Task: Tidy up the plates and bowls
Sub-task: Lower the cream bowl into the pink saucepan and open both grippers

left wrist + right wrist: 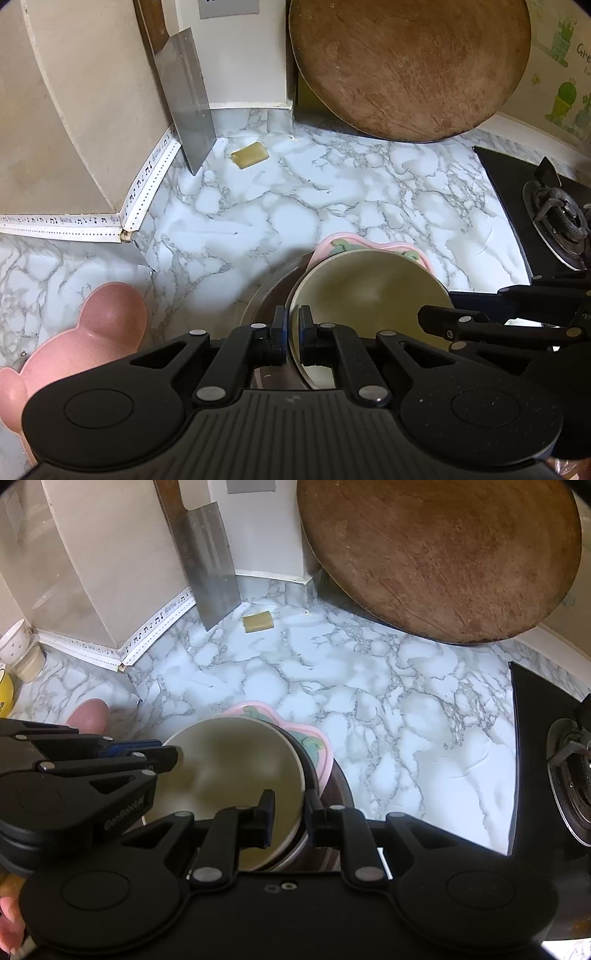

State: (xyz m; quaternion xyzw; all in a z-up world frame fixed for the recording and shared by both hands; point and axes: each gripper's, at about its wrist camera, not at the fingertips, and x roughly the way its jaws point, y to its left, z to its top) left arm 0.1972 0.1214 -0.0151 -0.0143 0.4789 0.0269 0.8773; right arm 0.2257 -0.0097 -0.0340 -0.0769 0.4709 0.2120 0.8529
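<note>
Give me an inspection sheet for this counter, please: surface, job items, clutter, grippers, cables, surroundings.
Surface: marble-pattern counter, mostly bare.
Job's things: cream bowl held over a metal bowl and pink plate; pink bear dish apart, at the left.
Clutter: small yellow block near the back.
Grippers: left gripper shut on the cream bowl's rim; right gripper shut on the opposite rim.
Cables: nothing seen.
Surroundings: cleaver and round wooden board leaning on the wall; gas stove at the right; cup far left.
</note>
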